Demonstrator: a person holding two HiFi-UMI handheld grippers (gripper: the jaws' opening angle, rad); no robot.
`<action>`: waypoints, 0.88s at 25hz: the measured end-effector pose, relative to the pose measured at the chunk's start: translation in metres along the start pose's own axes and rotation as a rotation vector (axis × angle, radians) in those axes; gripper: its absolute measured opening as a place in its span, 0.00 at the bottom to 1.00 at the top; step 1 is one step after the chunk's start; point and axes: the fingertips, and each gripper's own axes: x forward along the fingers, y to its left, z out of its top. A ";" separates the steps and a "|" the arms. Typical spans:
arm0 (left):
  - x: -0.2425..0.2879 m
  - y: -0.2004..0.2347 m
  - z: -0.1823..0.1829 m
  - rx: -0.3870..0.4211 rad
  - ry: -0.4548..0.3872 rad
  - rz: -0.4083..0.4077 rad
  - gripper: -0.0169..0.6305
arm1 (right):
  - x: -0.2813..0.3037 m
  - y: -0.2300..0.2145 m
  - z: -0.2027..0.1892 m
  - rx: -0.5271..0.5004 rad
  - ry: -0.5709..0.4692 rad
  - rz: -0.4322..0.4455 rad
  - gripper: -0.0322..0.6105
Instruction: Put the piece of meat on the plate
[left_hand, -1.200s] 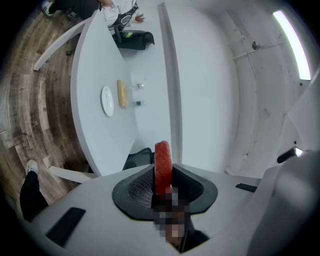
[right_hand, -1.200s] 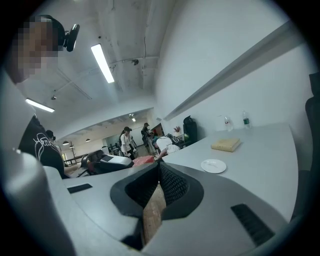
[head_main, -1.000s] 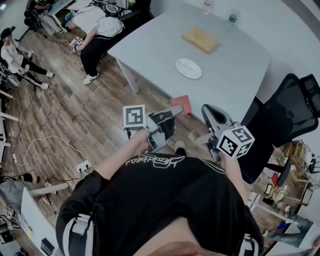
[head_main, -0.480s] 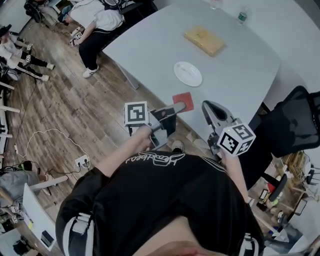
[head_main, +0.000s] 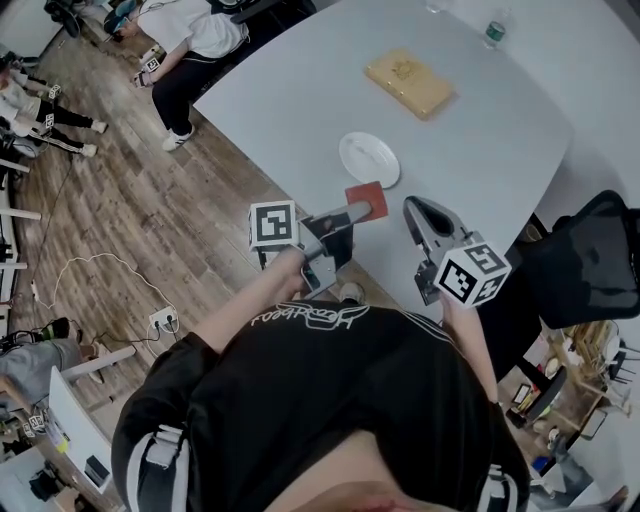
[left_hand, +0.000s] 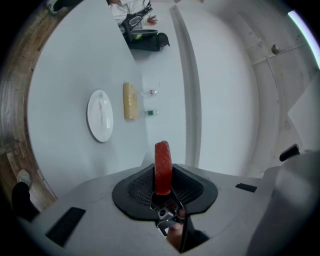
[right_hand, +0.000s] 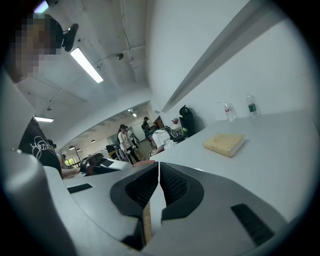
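A flat red piece of meat (head_main: 366, 199) is clamped on edge between the jaws of my left gripper (head_main: 356, 209), just over the near edge of the pale grey table (head_main: 300, 90). In the left gripper view the meat (left_hand: 162, 165) stands upright between the dark pads. The white plate (head_main: 369, 159) lies empty on the table just beyond the meat and shows as an oval (left_hand: 100, 115) ahead and left of the jaws. My right gripper (head_main: 413, 212) is to the right of the meat above the table edge; its jaws (right_hand: 158, 170) meet with nothing between them.
A yellow wooden block (head_main: 410, 82) lies further back on the table, with bottles (head_main: 495, 30) at the far edge. A black office chair (head_main: 590, 270) stands right of the table. People sit and crouch on the wooden floor at the upper left (head_main: 185, 50).
Both grippers have come forward to the table. The meat, earlier short of the table over the floor, now hangs at the table's near edge close to the plate.
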 end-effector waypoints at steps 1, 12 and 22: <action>0.003 0.003 0.004 -0.001 -0.003 0.003 0.17 | 0.003 -0.005 0.000 0.004 0.003 0.000 0.07; 0.035 0.035 0.033 -0.019 -0.013 0.050 0.17 | 0.024 -0.053 -0.003 0.053 0.026 -0.016 0.07; 0.051 0.073 0.060 -0.033 -0.052 0.123 0.17 | 0.044 -0.082 -0.017 0.084 0.060 -0.025 0.07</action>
